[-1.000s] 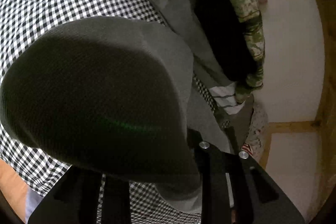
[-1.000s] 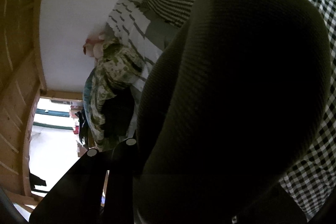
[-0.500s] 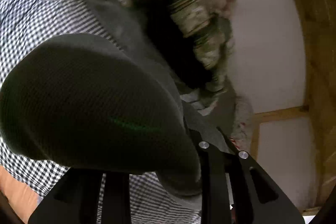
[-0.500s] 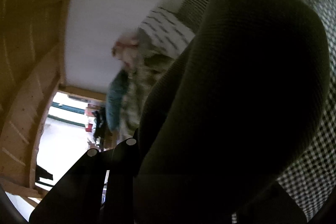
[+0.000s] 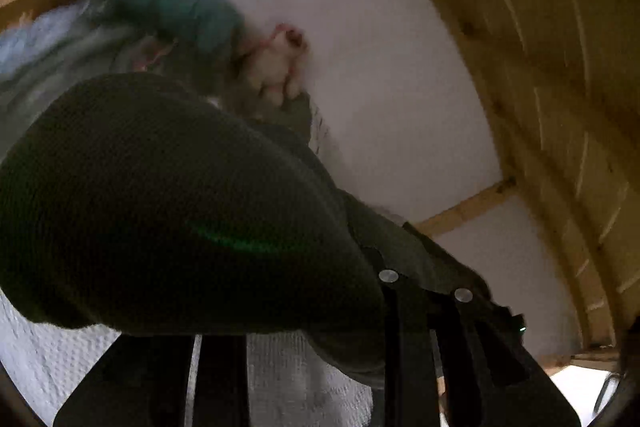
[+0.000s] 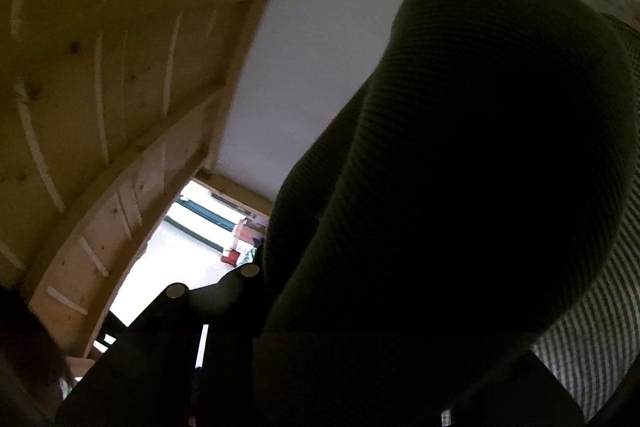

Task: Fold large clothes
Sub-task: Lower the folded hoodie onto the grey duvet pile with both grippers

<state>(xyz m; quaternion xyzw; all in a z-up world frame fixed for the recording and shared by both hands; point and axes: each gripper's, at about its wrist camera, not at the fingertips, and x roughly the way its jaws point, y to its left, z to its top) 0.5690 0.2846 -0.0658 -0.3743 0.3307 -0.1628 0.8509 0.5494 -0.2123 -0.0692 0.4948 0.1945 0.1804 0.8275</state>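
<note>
My left hand-held gripper [image 5: 320, 311] is clamped on the dark green knit garment [image 5: 168, 203], which bulges over its fingers, lifted clear of the checked bed [image 5: 48, 359]. My right hand-held gripper [image 6: 288, 311] grips the same garment, hanging before the white wall [image 6: 320, 39] and wooden beams [image 6: 100, 67].

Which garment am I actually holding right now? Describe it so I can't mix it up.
Start from the white wall and the blurred heap of clothes against it. In front, bulging over the left hand-held gripper, is the dark olive ribbed knit garment, plain, unlike the teal and patterned pieces behind.
</note>
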